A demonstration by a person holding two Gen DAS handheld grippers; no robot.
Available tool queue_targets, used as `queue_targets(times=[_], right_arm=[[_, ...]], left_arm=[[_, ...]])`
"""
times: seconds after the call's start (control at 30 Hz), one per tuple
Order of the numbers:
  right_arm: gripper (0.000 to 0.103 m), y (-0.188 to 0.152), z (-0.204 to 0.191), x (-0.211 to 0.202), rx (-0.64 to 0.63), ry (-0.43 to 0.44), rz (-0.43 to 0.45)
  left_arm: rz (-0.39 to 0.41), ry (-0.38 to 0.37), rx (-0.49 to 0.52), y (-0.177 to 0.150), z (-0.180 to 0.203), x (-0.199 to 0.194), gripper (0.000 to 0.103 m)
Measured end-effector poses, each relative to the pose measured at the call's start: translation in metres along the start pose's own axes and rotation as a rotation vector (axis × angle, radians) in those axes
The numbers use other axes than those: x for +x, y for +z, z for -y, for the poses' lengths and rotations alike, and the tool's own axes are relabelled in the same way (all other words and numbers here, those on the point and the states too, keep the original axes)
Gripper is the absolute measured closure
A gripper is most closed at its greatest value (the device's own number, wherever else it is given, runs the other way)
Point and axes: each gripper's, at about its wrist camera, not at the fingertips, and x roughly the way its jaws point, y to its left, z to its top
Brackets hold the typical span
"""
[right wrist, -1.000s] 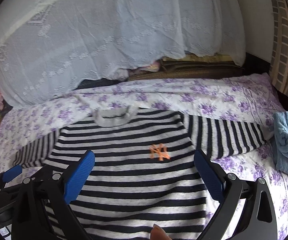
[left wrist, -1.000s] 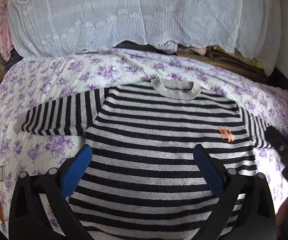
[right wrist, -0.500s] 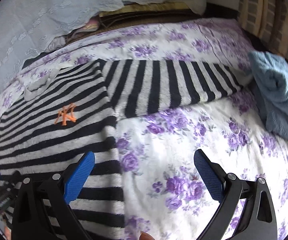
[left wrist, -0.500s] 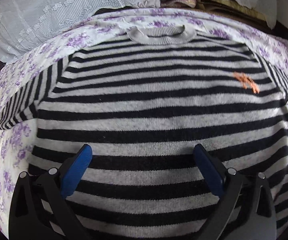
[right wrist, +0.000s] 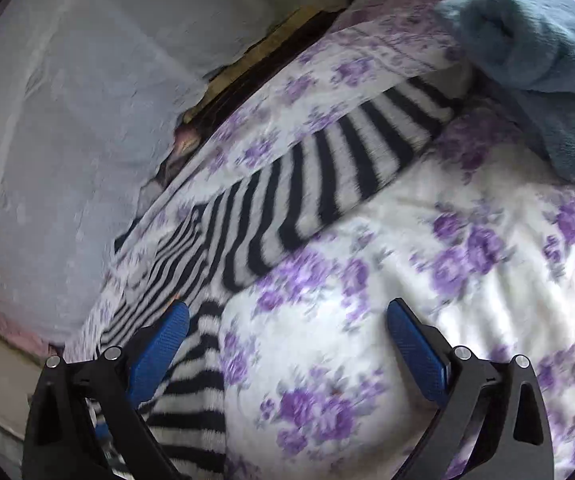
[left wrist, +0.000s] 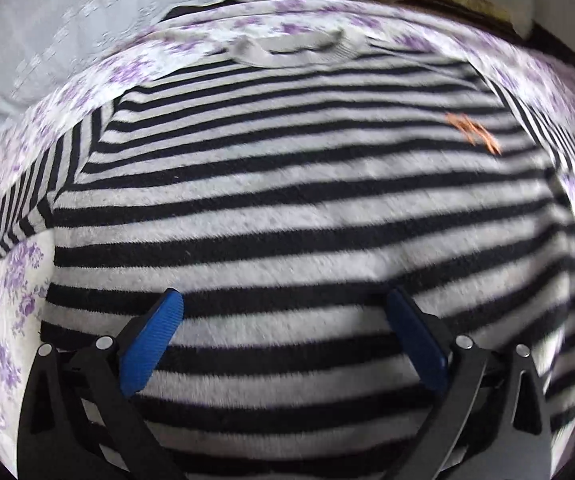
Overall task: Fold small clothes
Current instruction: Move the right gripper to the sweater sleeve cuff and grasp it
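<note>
Left wrist view: left gripper (left wrist: 287, 336) spread wide, holding nothing, low over the one striped sweater (left wrist: 287, 208) lying flat and filling the frame, collar (left wrist: 291, 50) at top centre. Right wrist view: right gripper (right wrist: 287, 344) also wide apart and empty, straddling the sweater's side edge at lower left, one sleeve (right wrist: 327, 176) running toward upper right near one blue towel (right wrist: 535, 52) on the floral sheet (right wrist: 467, 280). Knit looks soft, light and limp, so I'd pinch hem corners or the sleeve cuff.

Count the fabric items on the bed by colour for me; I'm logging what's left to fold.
Black-and-grey striped: 1, the sweater
Blue: 1, the towel
Total: 2, both lying on the purple-flowered sheet, neither gripped.
</note>
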Motion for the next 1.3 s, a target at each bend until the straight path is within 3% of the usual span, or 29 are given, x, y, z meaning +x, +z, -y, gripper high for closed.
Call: queue_targets(times=[0.1, 0.2, 0.43, 0.6, 0.7, 0.73, 0.77, 0.8, 0.83, 0.87, 0.9, 0.97, 1.03, 1.07, 1.13, 1.17, 1.23, 1.3], right_arm=[[0.004, 0.026, 0.020, 0.001, 0.098, -0.040, 0.030], [0.004, 0.046, 0.025, 0.008, 0.100, -0.107, 0.044], [0.004, 0.078, 0.038, 0.031, 0.125, -0.273, 0.153], [0.009, 0.086, 0.046, 0.036, 0.121, -0.279, 0.274], [0.028, 0.094, 0.052, 0.033, 0.133, -0.183, 0.314], [0.041, 0.097, 0.054, 0.033, 0.135, -0.156, 0.311], [0.050, 0.099, 0.056, 0.034, 0.138, -0.148, 0.308], [0.052, 0.100, 0.058, 0.034, 0.142, -0.140, 0.304], [0.057, 0.100, 0.060, 0.034, 0.146, -0.132, 0.300], [0.063, 0.100, 0.060, 0.034, 0.142, -0.128, 0.298], [0.067, 0.098, 0.059, 0.031, 0.133, -0.128, 0.299], [0.071, 0.097, 0.056, 0.026, 0.105, -0.129, 0.305], [0.071, 0.097, 0.051, 0.024, 0.074, -0.146, 0.306], [0.068, 0.096, 0.049, 0.026, 0.068, -0.161, 0.296], [0.066, 0.096, 0.057, 0.033, 0.105, -0.180, 0.257], [0.068, 0.097, 0.065, 0.038, 0.146, -0.182, 0.227], [0.068, 0.097, 0.073, 0.041, 0.187, -0.162, 0.214], [0.067, 0.097, 0.073, 0.039, 0.177, -0.160, 0.218]], left_arm=[[-0.006, -0.036, 0.027, -0.011, 0.002, -0.006, 0.004], [0.003, -0.074, 0.034, -0.025, 0.001, -0.012, 0.004], [0.089, -0.061, 0.009, -0.046, -0.001, -0.025, 0.004], [0.157, -0.038, 0.103, -0.063, 0.022, -0.048, 0.004], [0.152, -0.045, 0.157, -0.065, 0.037, -0.052, 0.005], [0.142, -0.069, 0.160, -0.064, 0.040, -0.054, 0.005], [0.129, -0.107, 0.151, -0.064, 0.042, -0.058, 0.006], [0.121, -0.150, 0.145, -0.065, 0.044, -0.063, 0.005], [0.106, -0.214, 0.146, -0.066, 0.047, -0.067, 0.005], [0.080, -0.323, 0.155, -0.071, 0.055, -0.075, 0.005], [0.097, -0.334, 0.174, -0.075, 0.063, -0.083, 0.005], [0.194, -0.178, 0.292, -0.085, 0.091, -0.097, 0.005], [0.178, -0.022, 0.342, -0.081, 0.112, -0.082, 0.005], [0.145, -0.015, 0.331, -0.078, 0.117, -0.075, 0.005], [0.081, -0.142, 0.329, -0.074, 0.128, -0.068, 0.005], [0.083, -0.169, 0.371, -0.079, 0.139, -0.070, 0.005], [0.129, -0.119, 0.474, -0.090, 0.159, -0.076, 0.005], [0.156, -0.131, 0.526, -0.099, 0.165, -0.086, 0.007]])
